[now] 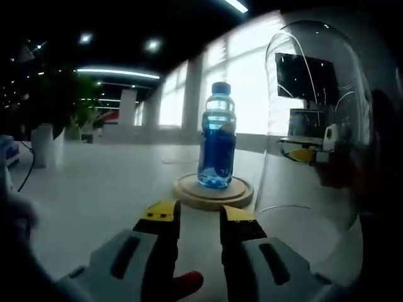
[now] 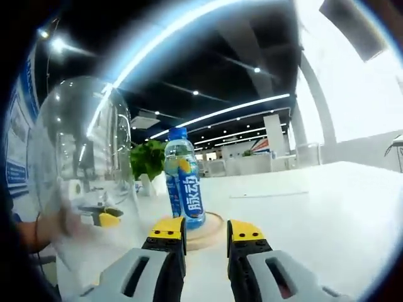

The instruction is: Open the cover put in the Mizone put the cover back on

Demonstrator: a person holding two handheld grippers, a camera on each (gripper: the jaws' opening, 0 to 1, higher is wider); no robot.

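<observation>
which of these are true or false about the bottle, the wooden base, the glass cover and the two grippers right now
1. The Mizone bottle stands upright on the round wooden base. True.
2. The clear glass dome cover sits over the bottle. False: it is off the base, beside the bottle, at the right of the left gripper view.
3. The bottle's blue cap is on. True.
4. The left gripper is shut on the bottle. False: its jaws stand apart and empty, short of the base.
5. The right gripper holds nothing. True.
6. The base lies on a dark floor. False: it rests on a white table.
</observation>
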